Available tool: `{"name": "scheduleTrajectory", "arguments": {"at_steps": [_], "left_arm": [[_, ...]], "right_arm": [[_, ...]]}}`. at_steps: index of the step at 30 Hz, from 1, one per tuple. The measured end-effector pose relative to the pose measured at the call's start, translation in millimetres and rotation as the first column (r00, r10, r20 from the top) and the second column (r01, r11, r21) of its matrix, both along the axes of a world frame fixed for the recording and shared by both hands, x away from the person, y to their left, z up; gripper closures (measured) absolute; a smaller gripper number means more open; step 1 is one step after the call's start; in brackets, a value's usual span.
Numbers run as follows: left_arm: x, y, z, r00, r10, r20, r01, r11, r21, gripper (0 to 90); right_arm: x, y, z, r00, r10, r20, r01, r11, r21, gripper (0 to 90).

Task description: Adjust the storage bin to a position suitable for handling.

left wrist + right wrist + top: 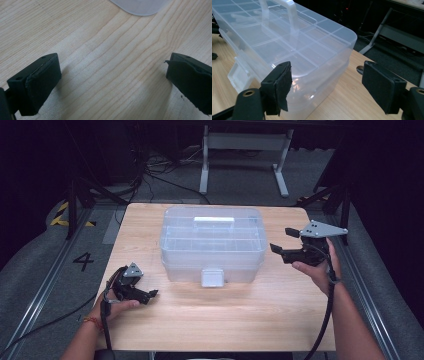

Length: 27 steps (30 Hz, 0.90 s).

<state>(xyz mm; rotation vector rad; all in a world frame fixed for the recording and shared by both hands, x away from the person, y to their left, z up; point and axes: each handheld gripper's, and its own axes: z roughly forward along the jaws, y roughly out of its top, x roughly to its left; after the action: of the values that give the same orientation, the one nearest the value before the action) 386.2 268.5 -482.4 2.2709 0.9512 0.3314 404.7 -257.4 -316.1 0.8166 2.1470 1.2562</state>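
1. The high view shows a clear plastic organiser box [212, 242] standing on the wooden table [220, 320], centred toward the far edge, lid shut, white carry handle [214, 220] on top and front latch [212, 277] facing the near edge.
2. The right gripper view adds detail that the high view lacks: the lid's divided compartments, the seam between the upper and lower tiers of the box [287, 47], and a grey metal frame on the floor beyond the far edge.
3. The left gripper view shows bare wood grain between its jaws, with a rounded corner of the latch [140, 6] at the top of the frame.
4. The left gripper [150, 294] rests low by the near-left corner, jaws spread wide, nothing between them, pointing toward the box front.
5. The right gripper [282, 241] is held above the table beside the box's right end, jaws parted and released, gripping nothing; its pads stand clear of the box wall.
6. Open table remains along the whole near edge and in a narrow strip on each side of the box.
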Motion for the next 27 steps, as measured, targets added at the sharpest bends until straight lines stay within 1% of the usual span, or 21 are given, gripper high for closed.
{"name": "scheduleTrajectory", "arguments": {"at_steps": [1,4,6,10,15,16,17,22,25,27], "left_arm": [[0.0,0.0,0.0,1.0000,0.000,0.000,0.000,1.0000,0.000,0.2],[0.0,-0.1,0.0,1.0000,0.001,0.000,-0.001,1.0000,-0.001,0.2],[0.0,-0.1,0.0,1.0000,0.001,0.000,-0.001,1.0000,-0.001,0.2],[0.0,0.0,0.0,1.0000,0.000,0.000,0.000,1.0000,0.000,0.2],[0.0,0.0,0.0,1.0000,0.000,0.000,0.000,1.0000,0.000,0.2],[0.0,0.0,0.0,1.0000,0.001,0.000,-0.001,1.0000,0.000,0.2],[0.0,0.0,0.0,1.0000,0.000,0.000,0.000,1.0000,0.000,0.2],[0.0,0.0,0.0,1.0000,0.000,0.000,0.000,1.0000,0.000,0.2],[0.0,-0.1,0.0,1.0000,0.001,0.000,-0.001,1.0000,-0.001,0.2],[0.0,-0.1,0.0,1.0000,0.001,0.000,-0.001,1.0000,-0.001,0.2]], "right_arm": [[0.0,0.0,0.0,1.0000,0.000,0.000,0.000,1.0000,0.000,25.0],[5.6,9.2,2.2,0.9999,0.014,-0.002,-0.014,0.9999,-0.006,25.2],[7.9,12.5,2.6,0.9998,0.020,-0.004,-0.020,0.9998,-0.004,25.2],[12.6,19.6,4.0,0.9995,0.030,-0.007,-0.030,0.9995,-0.014,25.2],[17.8,25.6,5.7,0.9994,0.035,-0.009,-0.035,0.9993,-0.015,25.4],[18.8,26.9,5.8,0.9994,0.034,-0.007,-0.034,0.9993,-0.017,25.5],[21.6,30.7,6.1,0.9991,0.039,-0.016,-0.039,0.9990,-0.021,25.5],[26.2,37.7,7.6,0.9988,0.046,-0.017,-0.046,0.9985,-0.031,25.7],[30.4,48.2,9.6,0.9981,0.059,-0.018,-0.060,0.9974,-0.039,25.9],[31.3,50.7,10.1,0.9977,0.066,-0.013,-0.067,0.9970,-0.040,26.2]]}}
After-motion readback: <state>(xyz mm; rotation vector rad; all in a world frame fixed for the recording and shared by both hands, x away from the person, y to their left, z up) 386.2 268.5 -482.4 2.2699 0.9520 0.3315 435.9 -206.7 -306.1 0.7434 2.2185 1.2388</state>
